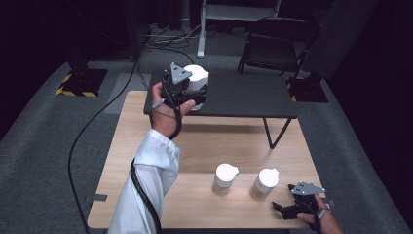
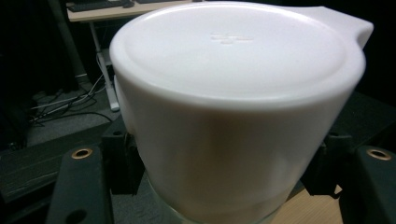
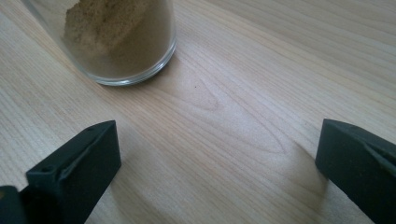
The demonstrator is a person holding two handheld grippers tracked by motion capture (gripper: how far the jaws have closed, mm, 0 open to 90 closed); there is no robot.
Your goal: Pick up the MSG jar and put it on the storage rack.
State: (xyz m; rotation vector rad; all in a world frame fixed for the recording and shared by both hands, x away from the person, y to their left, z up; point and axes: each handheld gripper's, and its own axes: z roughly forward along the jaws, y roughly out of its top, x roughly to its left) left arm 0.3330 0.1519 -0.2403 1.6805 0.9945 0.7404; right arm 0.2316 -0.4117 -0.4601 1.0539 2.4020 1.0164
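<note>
up in the upper middle of the high view, the left gripper (image 1: 192, 92) is clamped on a white-lidded jar (image 1: 197, 78), held above the near edge of the dark side table (image 1: 243, 97). in the left gripper view its black jaws press on both sides of the jar just under the lid with its spout. in the lower right of the high view, the right gripper (image 1: 282, 208) rests low on the wooden table (image 1: 204, 141), jaws wide apart with nothing between them. two more white-lidded jars (image 1: 225, 179) (image 1: 264, 183) stand side by side just left of it; the right gripper view shows the glass base of one, holding brown powder (image 3: 112, 32), at the upper left.
</note>
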